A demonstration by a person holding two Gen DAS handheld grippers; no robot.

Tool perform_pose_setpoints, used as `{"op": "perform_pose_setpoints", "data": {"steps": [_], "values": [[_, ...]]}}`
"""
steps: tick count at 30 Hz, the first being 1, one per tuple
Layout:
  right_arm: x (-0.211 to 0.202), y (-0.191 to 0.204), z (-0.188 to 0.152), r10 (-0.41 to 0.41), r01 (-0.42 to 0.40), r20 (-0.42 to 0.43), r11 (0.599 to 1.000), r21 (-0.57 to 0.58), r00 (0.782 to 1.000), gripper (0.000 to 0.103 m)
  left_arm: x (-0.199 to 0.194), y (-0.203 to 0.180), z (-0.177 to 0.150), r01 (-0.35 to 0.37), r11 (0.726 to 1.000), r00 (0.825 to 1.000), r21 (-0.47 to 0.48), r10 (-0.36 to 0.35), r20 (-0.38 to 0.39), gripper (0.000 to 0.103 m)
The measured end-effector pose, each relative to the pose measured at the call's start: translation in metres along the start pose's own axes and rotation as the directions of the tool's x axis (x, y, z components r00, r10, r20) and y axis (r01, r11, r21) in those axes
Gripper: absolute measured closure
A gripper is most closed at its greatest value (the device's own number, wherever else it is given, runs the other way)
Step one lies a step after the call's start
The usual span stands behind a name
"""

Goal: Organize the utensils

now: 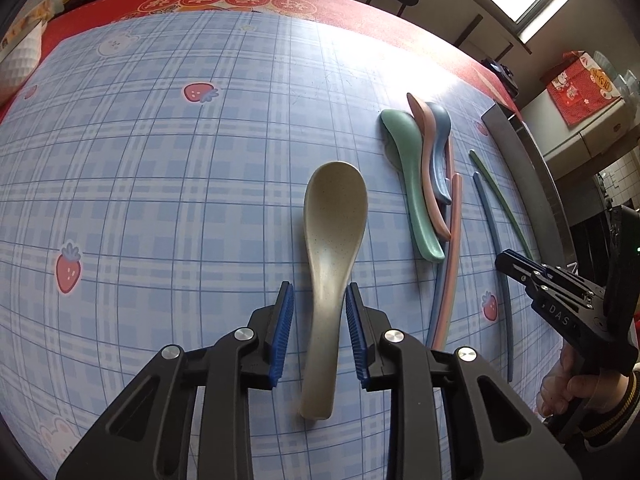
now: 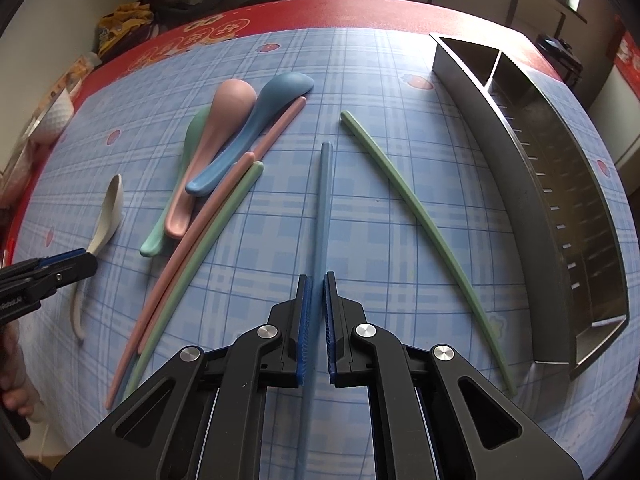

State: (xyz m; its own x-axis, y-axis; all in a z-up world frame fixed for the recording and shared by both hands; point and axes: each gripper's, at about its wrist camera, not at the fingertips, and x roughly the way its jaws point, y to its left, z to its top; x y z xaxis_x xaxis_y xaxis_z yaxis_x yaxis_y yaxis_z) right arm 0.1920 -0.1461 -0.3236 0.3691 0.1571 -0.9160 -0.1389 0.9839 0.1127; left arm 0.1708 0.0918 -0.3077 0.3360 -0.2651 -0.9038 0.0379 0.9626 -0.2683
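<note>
Left wrist view: left gripper is straddling the beige spoon handle; right pad touching, left pad apart, jaws not clamping.
Right wrist view: right gripper is pinching the blue chopstick, jaws closed on it.
Spoons: green spoon, pink spoon, blue spoon are lying overlapped on the checked tablecloth.
Holder: steel utensil holder is lying at the right.
</note>
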Motion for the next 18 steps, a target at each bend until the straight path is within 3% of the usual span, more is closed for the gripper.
{"op": "perform_pose_setpoints", "data": {"steps": [3, 10, 18], "values": [[-0.001, -0.001, 0.0, 0.006, -0.006, 0.001, 1.0, 0.001, 1.0, 0.096, 0.0, 0.001, -0.001, -0.017, 1.0, 1.0, -0.018, 0.017, -0.01, 0.097], [-0.004, -0.012, 0.001, 0.07, -0.07, -0.004, 0.996, 0.048, 0.998, 0.097, -0.025, -0.004, -0.016, -0.004, 1.0, 0.999, -0.008, 0.004, 0.035, 0.097], [-0.039, -0.03, 0.009, 0.143, -0.154, 0.109, 0.984, 0.094, 0.984, 0.097, -0.058, -0.02, -0.002, 0.036, 0.999, 0.993, -0.013, -0.035, 0.113, 0.097]]}}
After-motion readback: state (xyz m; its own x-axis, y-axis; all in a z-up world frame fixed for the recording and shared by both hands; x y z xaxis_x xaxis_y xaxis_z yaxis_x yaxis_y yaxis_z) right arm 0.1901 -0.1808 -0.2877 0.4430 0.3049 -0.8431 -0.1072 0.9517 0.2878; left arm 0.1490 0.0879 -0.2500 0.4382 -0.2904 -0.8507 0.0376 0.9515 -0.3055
